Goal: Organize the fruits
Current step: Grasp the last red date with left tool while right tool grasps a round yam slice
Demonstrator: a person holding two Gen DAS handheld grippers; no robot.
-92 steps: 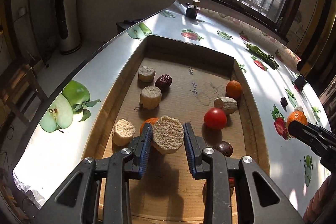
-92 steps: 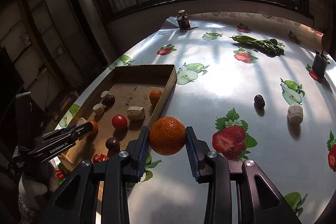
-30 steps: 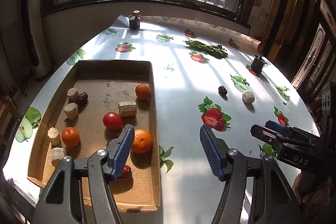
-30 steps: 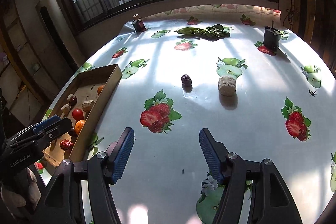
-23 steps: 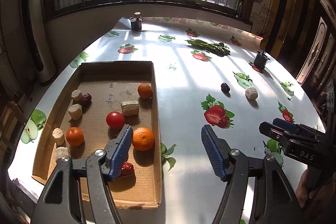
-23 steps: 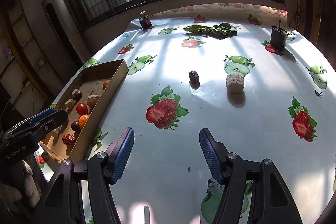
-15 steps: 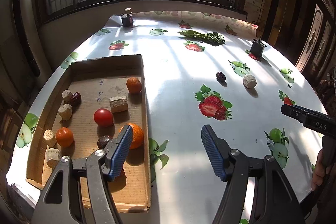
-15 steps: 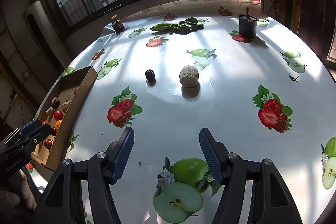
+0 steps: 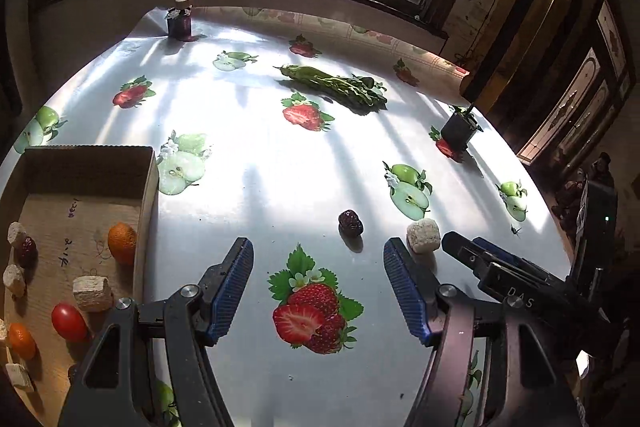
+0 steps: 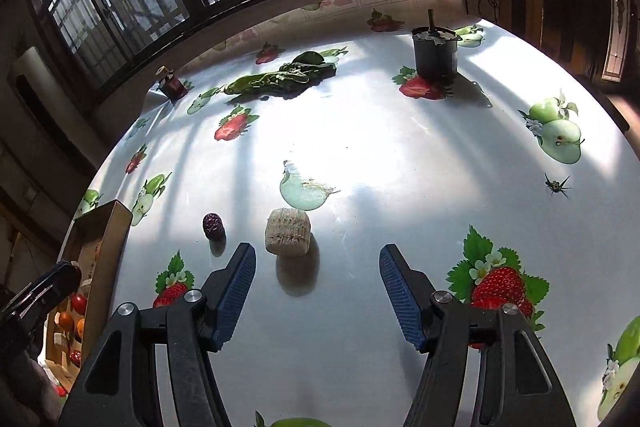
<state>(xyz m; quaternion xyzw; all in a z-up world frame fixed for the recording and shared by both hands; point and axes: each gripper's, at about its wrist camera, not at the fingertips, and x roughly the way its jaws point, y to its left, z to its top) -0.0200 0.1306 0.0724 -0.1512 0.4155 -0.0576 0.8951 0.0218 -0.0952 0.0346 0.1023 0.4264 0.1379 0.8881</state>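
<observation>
Reaching for the last loose pieces looks like the step in hand: both grippers hang over the table with jaws spread and nothing between them. Nearest the right gripper lies the pale corn-cob chunk, just ahead of its left pad, and a little further left sits the dark dried date, apart from the chunk. From the left gripper, the same date lies ahead between the lines of the two pads, with the chunk to its right, right by the tip of the right gripper.

To the left, the cardboard box already holds oranges, a tomato, dates and cob pieces. Far across the table lie leafy greens, a small jar and a black pot.

Next, I judge, each tool must come forward and down until its piece sits squarely between the pads, then close; the right one also needs a slight shift left. Both tools point steeply downward at the table, each held from behind.
</observation>
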